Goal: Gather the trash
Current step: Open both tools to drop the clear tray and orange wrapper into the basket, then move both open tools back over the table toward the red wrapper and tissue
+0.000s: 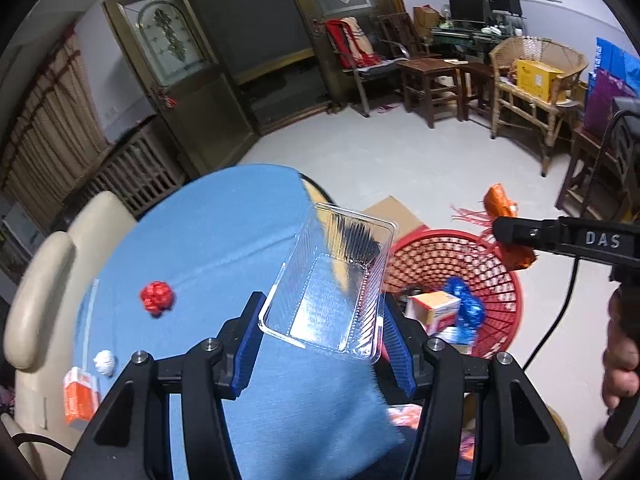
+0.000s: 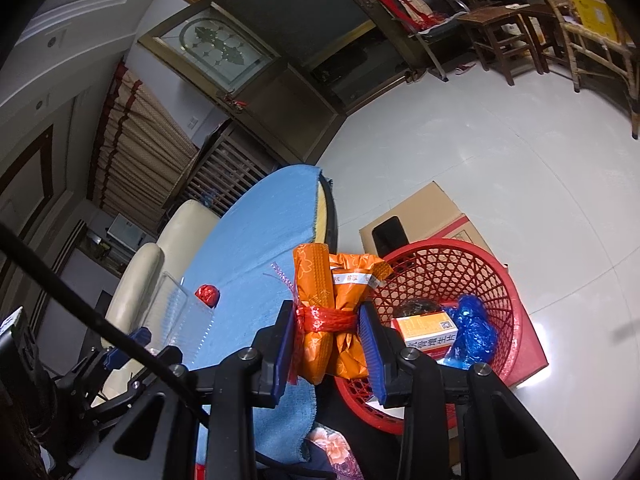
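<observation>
Right claw (image 2: 328, 340): jaws partway closed, pads pressing both sides of the orange packet bundle (image 2: 336, 316), the one tied round the middle with red netting. Left claw (image 1: 320, 344): about half open, clamped on the near end of the clear plastic tray (image 1: 332, 280), which sticks out forward and tilts up.

Landmark: the red basket (image 2: 508, 320) on the floor. The bench (image 1: 208, 240), under its blue cloth, stands just beside the basket on its left. A cardboard box (image 2: 424, 208) sits behind the basket.

Step in hand, as I judge it: carrying two pieces of trash to the basket at once. The bundle hangs over the basket's near left rim; the tray is above the bench edge, just left of the basket.

Next move calls for bringing each claw over the basket mouth, then letting go. The tray is light and broad, so it may catch on the rim.

Already in the basket: orange-and-white carton (image 2: 428, 330), blue crumpled wrapper (image 2: 472, 328).

Still on the bench, well left of the basket: an orange pack (image 1: 80, 396), a red crumpled ball (image 1: 157, 298), a white paper wad (image 1: 105, 361).
</observation>
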